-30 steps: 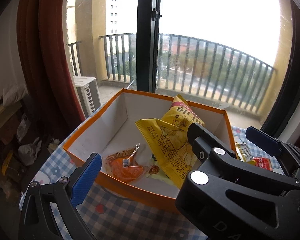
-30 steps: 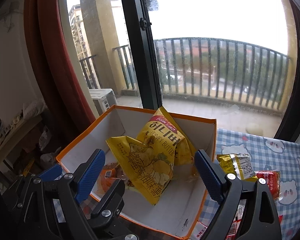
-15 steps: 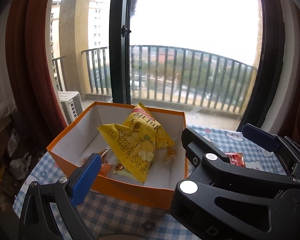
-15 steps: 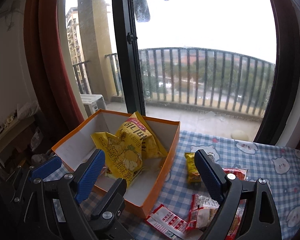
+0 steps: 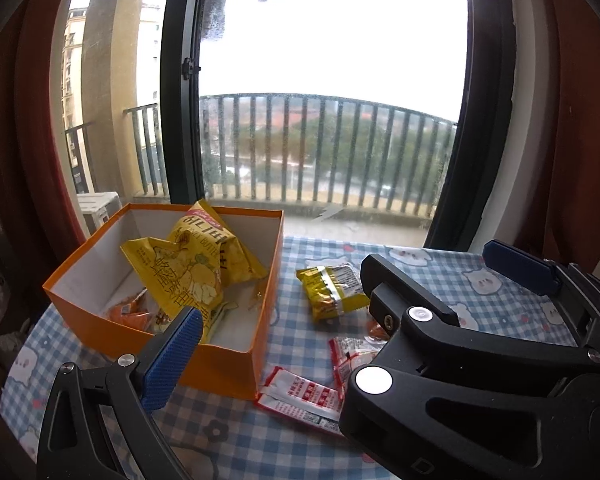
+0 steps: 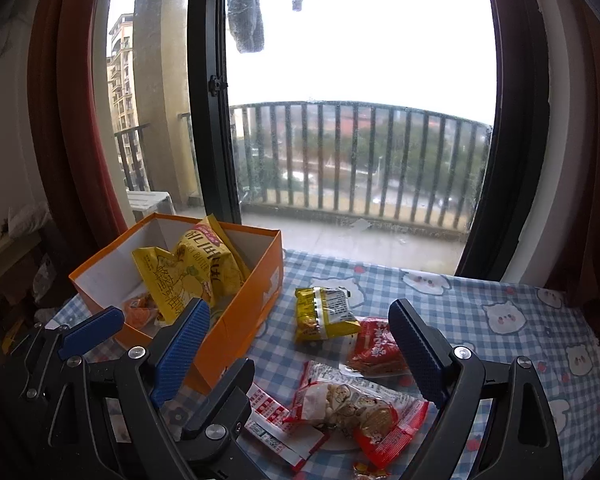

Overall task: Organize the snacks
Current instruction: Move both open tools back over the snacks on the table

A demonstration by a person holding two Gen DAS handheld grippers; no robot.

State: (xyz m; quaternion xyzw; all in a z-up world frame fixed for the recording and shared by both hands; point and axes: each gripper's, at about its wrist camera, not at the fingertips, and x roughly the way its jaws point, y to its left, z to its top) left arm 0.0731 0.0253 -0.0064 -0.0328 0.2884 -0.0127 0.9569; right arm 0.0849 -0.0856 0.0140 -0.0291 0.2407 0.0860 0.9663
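Both grippers have swung right off the orange box, so the right gripper, jaws wide and empty, now faces the loose snack packets on the bench, probably next pickup.

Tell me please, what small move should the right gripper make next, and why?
Probably lower the right gripper onto the red snack packet lying between its open fingers and close on it. Nothing is held now, the orange box already holds yellow bags, and several packets still lie loose on the checked tablecloth.
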